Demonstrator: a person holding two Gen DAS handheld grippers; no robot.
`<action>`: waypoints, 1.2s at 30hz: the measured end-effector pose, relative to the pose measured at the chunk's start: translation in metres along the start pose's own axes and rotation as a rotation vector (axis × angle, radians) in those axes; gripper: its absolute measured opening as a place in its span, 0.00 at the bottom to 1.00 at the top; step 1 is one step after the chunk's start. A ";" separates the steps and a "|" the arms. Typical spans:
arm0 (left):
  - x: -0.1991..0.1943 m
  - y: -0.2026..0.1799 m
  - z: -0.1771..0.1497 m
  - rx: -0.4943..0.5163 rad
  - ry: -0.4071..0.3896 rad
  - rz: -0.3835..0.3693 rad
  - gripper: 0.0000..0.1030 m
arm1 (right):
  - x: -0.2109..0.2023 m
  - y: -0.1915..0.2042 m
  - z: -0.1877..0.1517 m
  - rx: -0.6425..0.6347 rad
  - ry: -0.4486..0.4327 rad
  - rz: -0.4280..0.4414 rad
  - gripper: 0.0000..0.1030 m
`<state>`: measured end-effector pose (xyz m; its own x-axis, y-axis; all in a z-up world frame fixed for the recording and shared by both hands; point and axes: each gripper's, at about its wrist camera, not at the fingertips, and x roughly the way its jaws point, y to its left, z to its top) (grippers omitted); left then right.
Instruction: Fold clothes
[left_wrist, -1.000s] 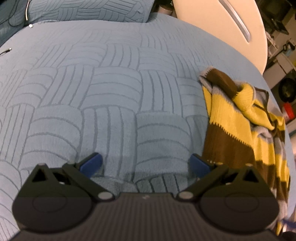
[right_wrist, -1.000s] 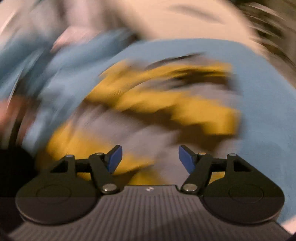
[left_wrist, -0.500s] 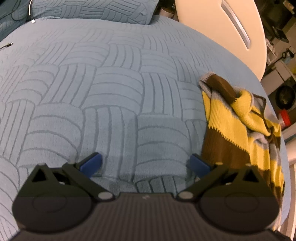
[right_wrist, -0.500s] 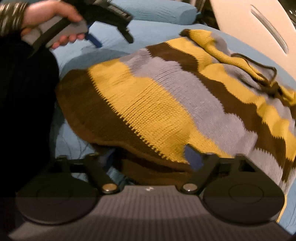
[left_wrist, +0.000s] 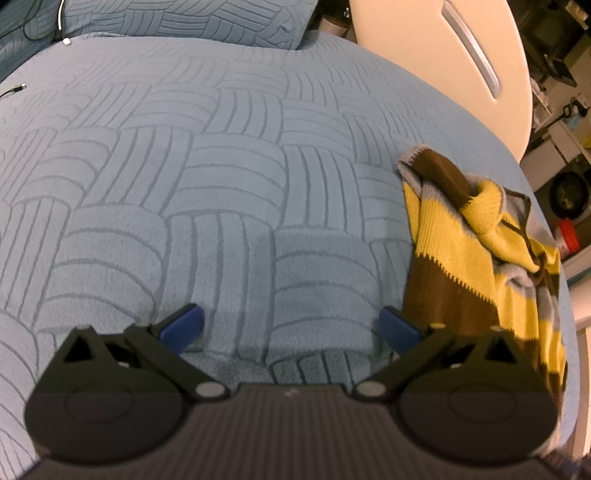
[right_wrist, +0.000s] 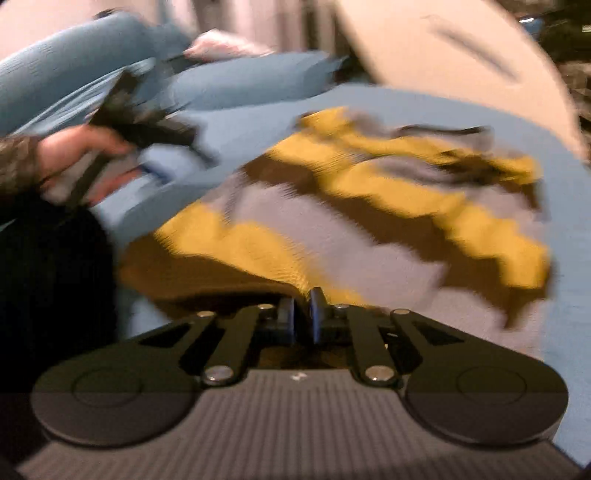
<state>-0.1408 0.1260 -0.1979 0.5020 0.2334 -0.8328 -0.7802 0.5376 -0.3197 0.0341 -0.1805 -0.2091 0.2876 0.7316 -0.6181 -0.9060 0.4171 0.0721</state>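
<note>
A knitted sweater (left_wrist: 461, 258) in yellow, brown and grey stripes lies crumpled at the right edge of the blue bedspread (left_wrist: 221, 166). My left gripper (left_wrist: 291, 326) hovers open over bare bedspread, with the sweater just beyond its right finger. The right wrist view is blurred by motion. There my right gripper (right_wrist: 303, 310) is closing, its blue pads almost together on the brown hem of the sweater (right_wrist: 295, 229), which spreads out ahead of it. A hand (right_wrist: 70, 151) holds the left gripper (right_wrist: 125, 118) at the upper left of that view.
A matching blue pillow (left_wrist: 184, 18) lies at the head of the bed. A cream board (left_wrist: 443, 55) stands along the far right side, with cluttered shelves beyond. A cable end (left_wrist: 14, 88) rests at the left. The person's dark clothing (right_wrist: 44, 277) fills the near left.
The right jaws have come from wide apart to nearly together on the sweater's hem, and that view has swung and blurred. The left gripper has hardly moved and stays open.
</note>
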 end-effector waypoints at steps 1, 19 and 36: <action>0.000 -0.001 -0.002 -0.002 -0.001 0.001 1.00 | -0.003 -0.009 0.001 0.037 -0.005 -0.031 0.12; 0.005 0.009 0.015 0.001 0.001 -0.013 1.00 | 0.001 -0.073 -0.005 0.345 0.028 -0.081 0.15; 0.003 0.012 0.014 -0.006 -0.002 -0.018 1.00 | 0.002 -0.075 -0.007 0.351 0.033 -0.077 0.15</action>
<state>-0.1434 0.1449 -0.1982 0.5170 0.2249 -0.8259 -0.7729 0.5373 -0.3375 0.1003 -0.2136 -0.2209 0.3355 0.6753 -0.6568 -0.7185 0.6343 0.2852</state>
